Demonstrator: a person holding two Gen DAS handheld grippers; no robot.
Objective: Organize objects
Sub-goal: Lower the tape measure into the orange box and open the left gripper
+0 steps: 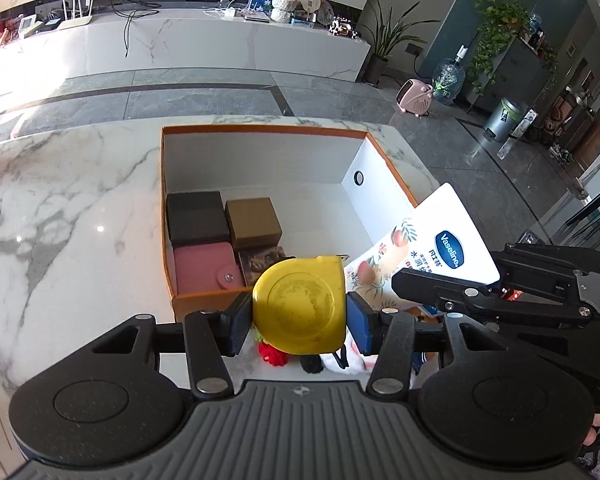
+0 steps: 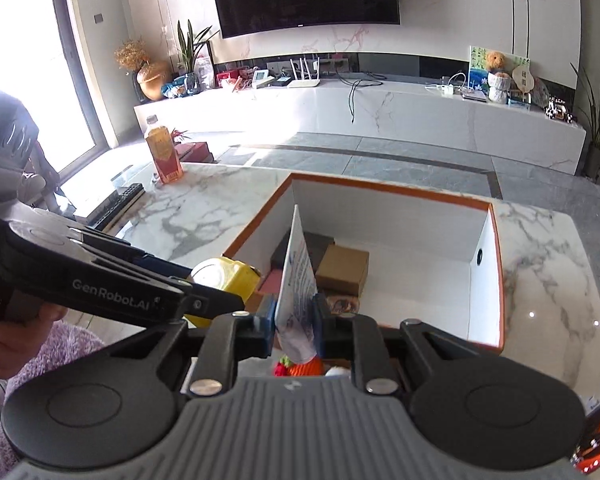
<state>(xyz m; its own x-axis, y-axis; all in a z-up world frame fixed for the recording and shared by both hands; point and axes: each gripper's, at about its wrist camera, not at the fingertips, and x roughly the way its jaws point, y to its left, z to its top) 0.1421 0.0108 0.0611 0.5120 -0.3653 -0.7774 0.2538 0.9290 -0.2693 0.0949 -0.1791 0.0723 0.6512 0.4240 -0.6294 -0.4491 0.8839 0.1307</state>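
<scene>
L gripper (image 1: 299, 311): yellow tape measure (image 1: 299, 305) is pinched betw. both pads, held above near edge of orange box (image 1: 260, 130).
R gripper (image 2: 296, 320): white Vaseline pouch (image 2: 296, 280) is clamped edge-on betw. pads; seen face-on in L view, tilted over box's right wall.
Box: white-lined, open top, set on marble table (image 1: 68, 200).
Box contents: black case (image 1: 196, 216), brown cardboard box (image 1: 252, 220), pink wallet (image 1: 204, 268) are packed in near-left corner; patterned item just beside wallet, partly hidden; rest of floor bare.
Under grippers: red knitted thing (image 1: 272, 354), orange item are glimpsed; kind can't be told.
Table far-left: amber bottle (image 2: 164, 152) is stood upright, well apart from box.
</scene>
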